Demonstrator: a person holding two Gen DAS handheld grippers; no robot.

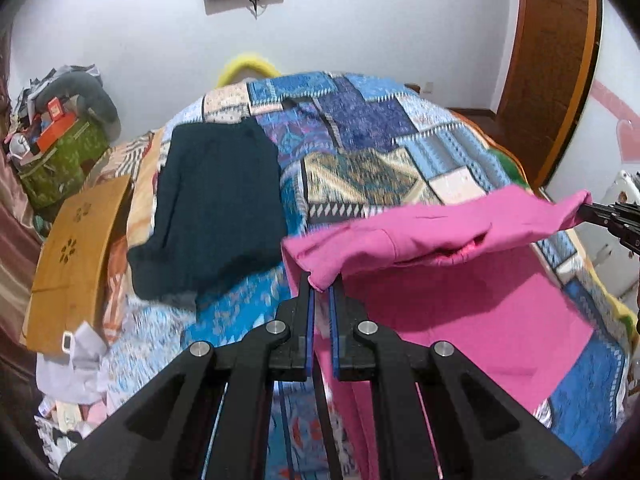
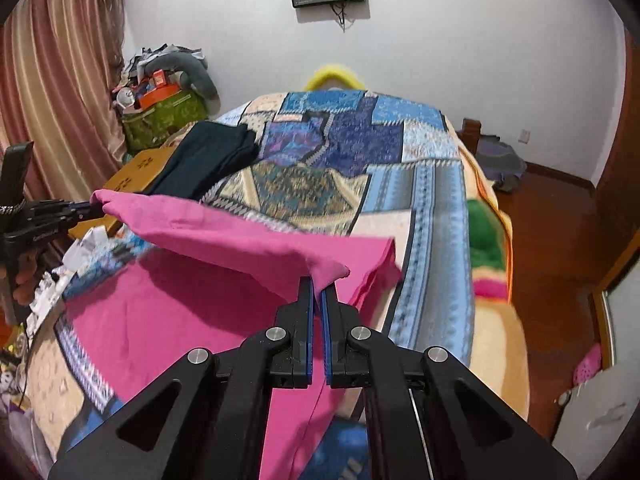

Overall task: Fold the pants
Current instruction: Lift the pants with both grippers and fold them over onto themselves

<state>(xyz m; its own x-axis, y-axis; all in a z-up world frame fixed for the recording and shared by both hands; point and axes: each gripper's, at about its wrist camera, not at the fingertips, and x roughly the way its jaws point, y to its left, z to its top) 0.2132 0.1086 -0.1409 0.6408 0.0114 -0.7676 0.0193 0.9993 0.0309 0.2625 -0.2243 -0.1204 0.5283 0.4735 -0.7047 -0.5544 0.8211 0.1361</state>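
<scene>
Pink pants (image 1: 460, 304) (image 2: 208, 276) lie on a patchwork bedspread (image 1: 360, 160) (image 2: 340, 152), with one edge lifted off the bed and stretched between both grippers. My left gripper (image 1: 321, 284) is shut on the left corner of that lifted edge. My right gripper (image 2: 317, 280) is shut on the right corner. In the left wrist view the right gripper (image 1: 588, 212) shows at the far right, clamping the cloth. The left gripper (image 2: 90, 210) appears at the far left of the right wrist view, with a hand behind it. The lifted fold hangs above the rest of the pants.
A dark, folded garment (image 1: 212, 208) (image 2: 208, 156) lies on the bed's left side. A wooden board (image 1: 76, 260) and loose papers (image 1: 84, 356) sit by the left edge. A cluttered green bag (image 1: 60, 156) stands by the curtain (image 2: 52, 92). Wooden floor (image 2: 560, 240) runs right of the bed.
</scene>
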